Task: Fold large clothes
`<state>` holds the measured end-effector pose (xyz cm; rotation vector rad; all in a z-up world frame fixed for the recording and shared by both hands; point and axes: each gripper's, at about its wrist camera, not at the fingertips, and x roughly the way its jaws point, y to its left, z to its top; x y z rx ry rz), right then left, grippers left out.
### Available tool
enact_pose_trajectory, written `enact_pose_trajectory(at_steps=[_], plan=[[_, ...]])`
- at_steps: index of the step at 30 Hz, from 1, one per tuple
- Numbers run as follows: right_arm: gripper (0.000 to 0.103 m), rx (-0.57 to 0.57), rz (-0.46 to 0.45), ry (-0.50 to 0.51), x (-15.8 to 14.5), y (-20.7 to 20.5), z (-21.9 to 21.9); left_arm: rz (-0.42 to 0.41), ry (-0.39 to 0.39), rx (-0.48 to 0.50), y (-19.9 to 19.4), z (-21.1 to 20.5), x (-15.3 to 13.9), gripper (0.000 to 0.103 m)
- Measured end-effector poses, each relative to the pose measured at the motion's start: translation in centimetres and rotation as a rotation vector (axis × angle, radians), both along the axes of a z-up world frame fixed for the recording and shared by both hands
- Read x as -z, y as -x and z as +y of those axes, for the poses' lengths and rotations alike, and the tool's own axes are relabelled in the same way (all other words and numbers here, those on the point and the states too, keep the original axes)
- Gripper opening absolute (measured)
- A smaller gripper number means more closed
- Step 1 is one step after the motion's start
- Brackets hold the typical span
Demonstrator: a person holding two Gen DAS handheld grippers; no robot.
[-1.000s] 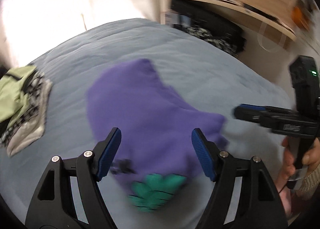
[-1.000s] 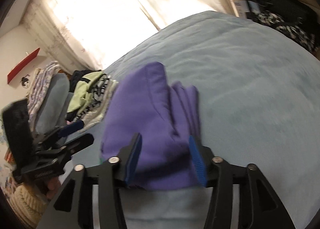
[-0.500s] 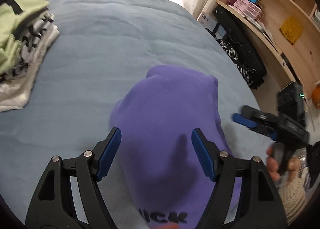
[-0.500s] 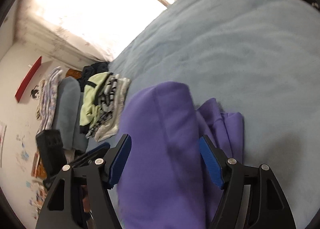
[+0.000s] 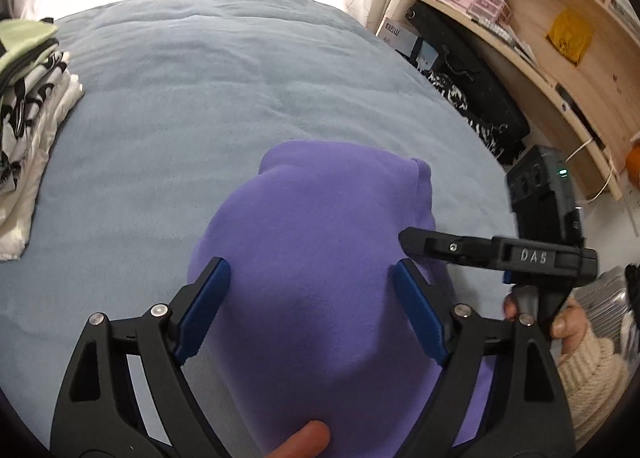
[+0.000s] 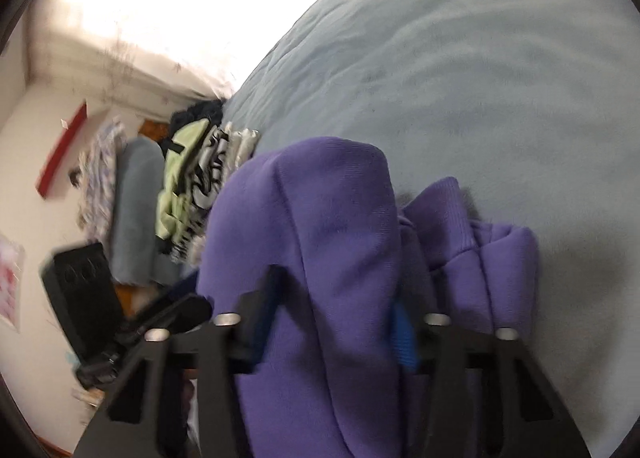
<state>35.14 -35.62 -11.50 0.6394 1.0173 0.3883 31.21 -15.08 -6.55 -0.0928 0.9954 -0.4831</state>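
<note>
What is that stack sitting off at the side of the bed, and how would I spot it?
Start at the wide grey-blue bed under the bright window. At its left edge lies a pile of folded clothes: pale green on top, black-and-white patterned cloth beneath, white at the bottom. Unlike the plain purple garment in the middle, it is multicoloured and stacked.

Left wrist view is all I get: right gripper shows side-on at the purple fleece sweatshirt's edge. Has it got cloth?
Observer: Looks so. The right gripper has just been closing, and a thick fold of the purple fleece sweatshirt fills the gap between its blue pads.
Operator: Anything bunched near it?
Observer: A ribbed purple cuff sits bunched just right of that fold.
Operator: What's past the folded stack?
Observer: A grey-blue pillow lies beside the stack of folded clothes, on the side away from the sweatshirt.
</note>
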Motion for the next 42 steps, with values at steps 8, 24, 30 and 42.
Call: enact_pose_trajectory(at_steps=[8,24,30,42], plan=[[0.019,0.103,-0.095,0.121,-3.8,7.7,-3.6,-0.041,-0.05,0.094,2.3,-3.7,-1.0,0.082],[0.019,0.11,-0.046,0.246,2.3,4.7,-1.5,-0.13,-0.419,0.074,3.7,-9.3,3.7,0.103],[0.023,0.124,-0.025,0.191,3.2,3.5,-1.5,-0.156,-0.421,0.053,3.6,-9.0,4.0,0.103],[0.036,0.088,-0.111,0.269,-5.7,11.8,0.9,-0.134,-0.371,-0.013,10.0,-5.4,-1.7,0.103]])
